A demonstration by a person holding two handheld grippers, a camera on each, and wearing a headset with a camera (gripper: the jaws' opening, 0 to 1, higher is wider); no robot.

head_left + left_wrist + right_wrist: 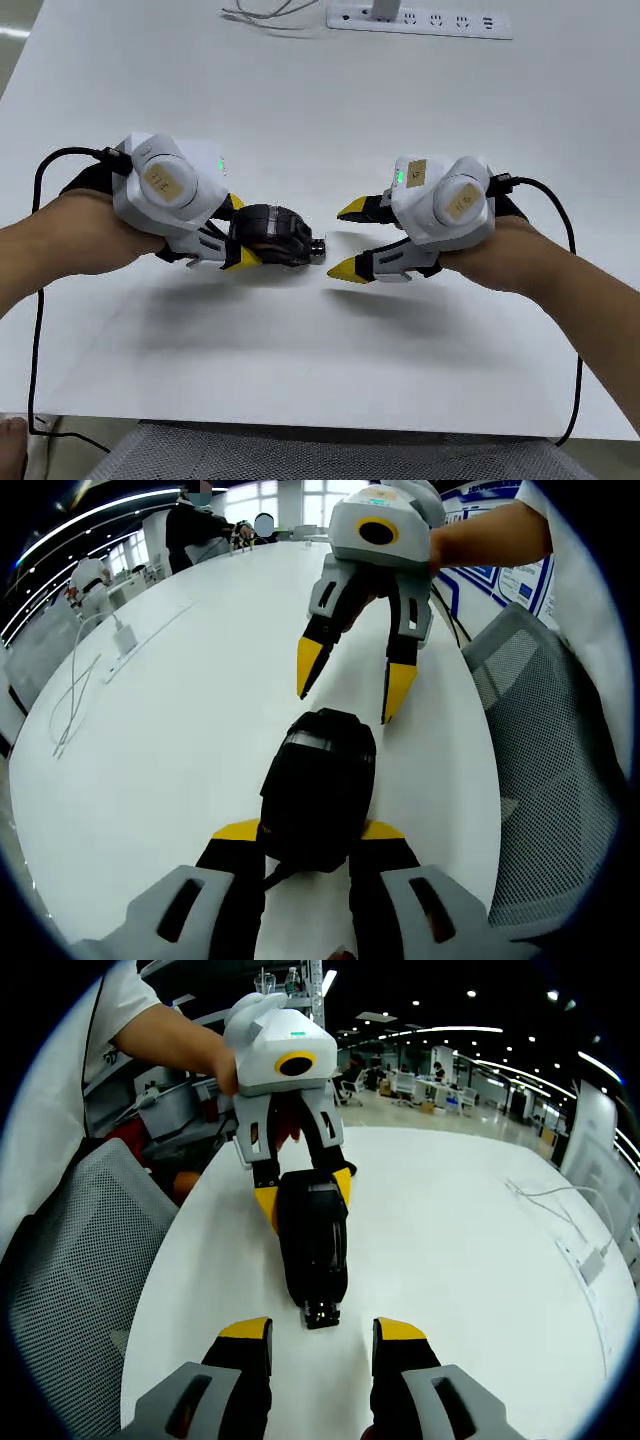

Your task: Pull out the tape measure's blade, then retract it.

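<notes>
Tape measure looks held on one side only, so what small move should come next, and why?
Probably ease the right gripper forward and close on the blade tip. The left gripper is shut on the tape measure; the right one's jaws stand open, apart from the tip.

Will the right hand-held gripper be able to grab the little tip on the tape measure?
Probably yes. The right hand-held gripper is open, pointing at the tip of the tape measure, with bare table between them.
</notes>
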